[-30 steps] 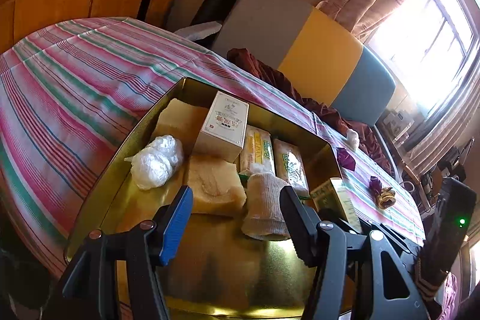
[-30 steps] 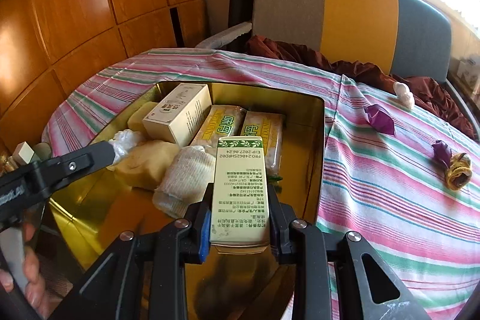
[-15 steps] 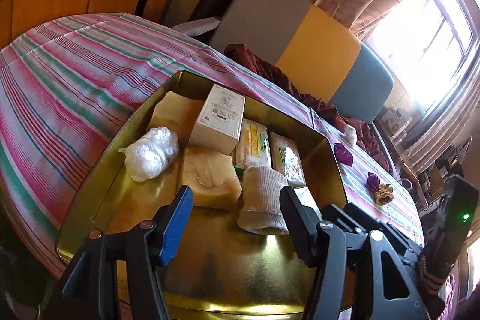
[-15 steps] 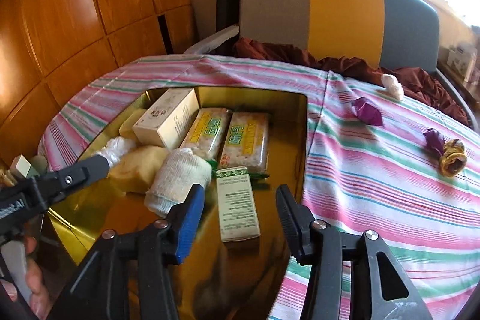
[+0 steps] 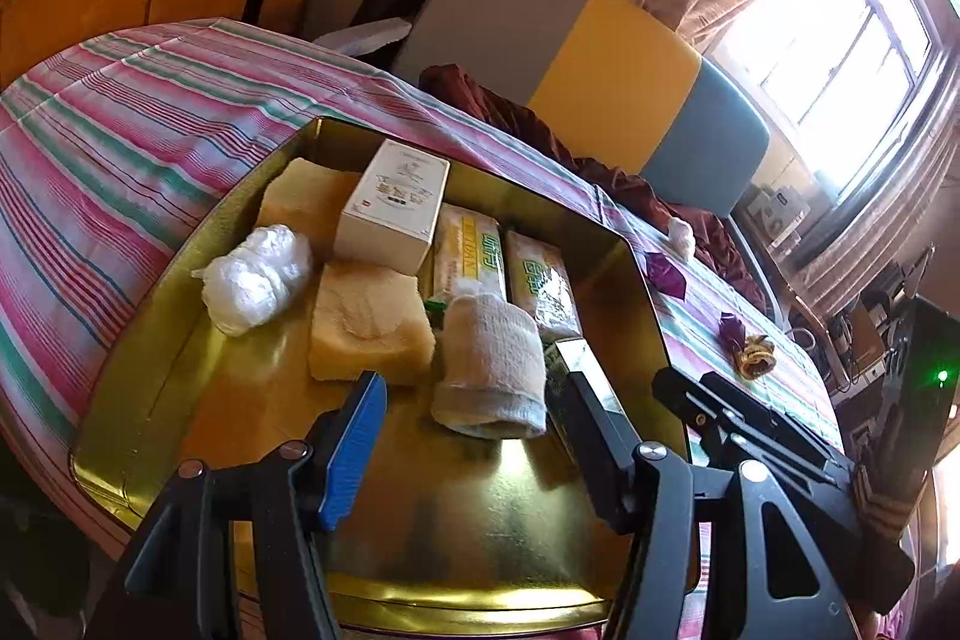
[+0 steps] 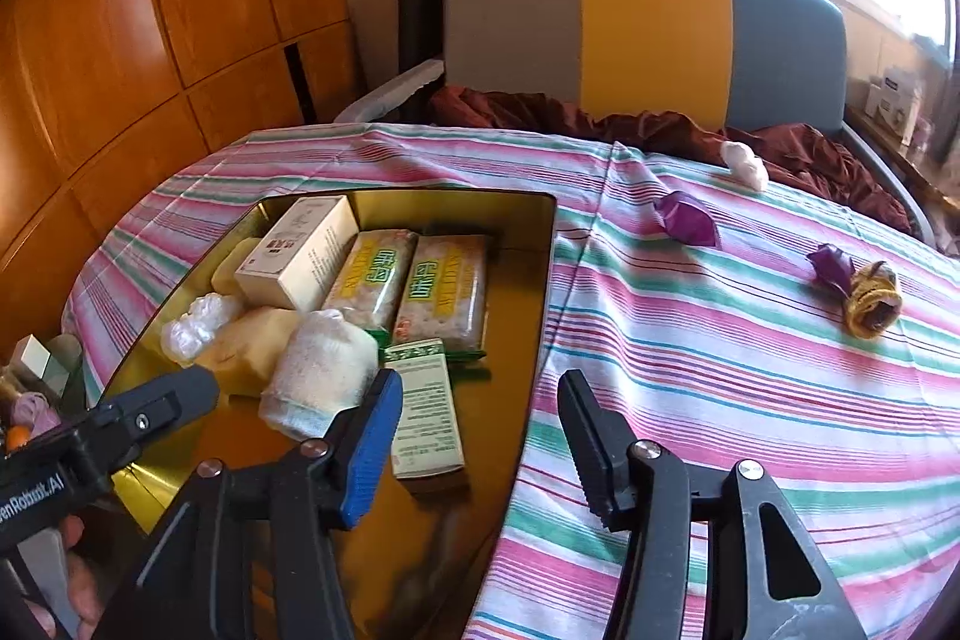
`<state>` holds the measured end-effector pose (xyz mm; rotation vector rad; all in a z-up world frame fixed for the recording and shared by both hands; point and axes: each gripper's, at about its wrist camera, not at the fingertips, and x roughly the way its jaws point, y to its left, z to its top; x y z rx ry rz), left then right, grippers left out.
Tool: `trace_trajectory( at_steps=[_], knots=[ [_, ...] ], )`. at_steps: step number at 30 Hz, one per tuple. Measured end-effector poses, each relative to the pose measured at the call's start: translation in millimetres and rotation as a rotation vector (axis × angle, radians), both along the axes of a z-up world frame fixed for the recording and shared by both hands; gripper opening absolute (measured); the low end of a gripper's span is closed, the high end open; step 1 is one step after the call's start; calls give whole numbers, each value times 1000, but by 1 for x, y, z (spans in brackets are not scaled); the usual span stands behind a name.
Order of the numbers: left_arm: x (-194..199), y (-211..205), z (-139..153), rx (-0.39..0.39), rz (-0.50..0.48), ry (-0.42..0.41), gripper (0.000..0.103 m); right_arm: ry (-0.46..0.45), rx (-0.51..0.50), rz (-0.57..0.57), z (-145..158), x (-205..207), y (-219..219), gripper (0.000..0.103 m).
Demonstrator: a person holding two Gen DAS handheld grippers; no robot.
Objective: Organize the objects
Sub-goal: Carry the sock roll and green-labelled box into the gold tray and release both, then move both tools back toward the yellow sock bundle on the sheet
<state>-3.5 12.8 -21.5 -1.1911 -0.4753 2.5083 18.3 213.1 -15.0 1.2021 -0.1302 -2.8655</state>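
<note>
The right gripper [image 6: 480, 418], a second before clamped on the green-and-white carton [image 6: 427, 409], was opening, empty; carton lay in the gold tin tray [image 6: 534, 316]; left gripper [image 5: 474, 418] hovered apart, empty.

Both wrist views close, angled down; share gold tray [image 5: 636, 280] [image 6: 540, 280], striped tablecloth [image 5: 120, 148].

Tray [image 6: 543, 280] on table [image 6: 720, 370], left half. In tray: carton [image 6: 297, 253] at back, two packets [image 6: 414, 283] to its right, rolled cloth [image 6: 318, 370] in front, small box [image 6: 426, 409] beside it (possibly touching). Wrappers [image 6: 687, 219] lie on table right of tray.
</note>
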Motion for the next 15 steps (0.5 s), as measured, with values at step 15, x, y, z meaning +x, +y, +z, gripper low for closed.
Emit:
trace_trajectory(
  at_steps=[15],
  knots=[
    [9, 31, 6, -40, -79, 7, 61, 13, 9, -68, 7, 7, 40, 56]
  ],
)
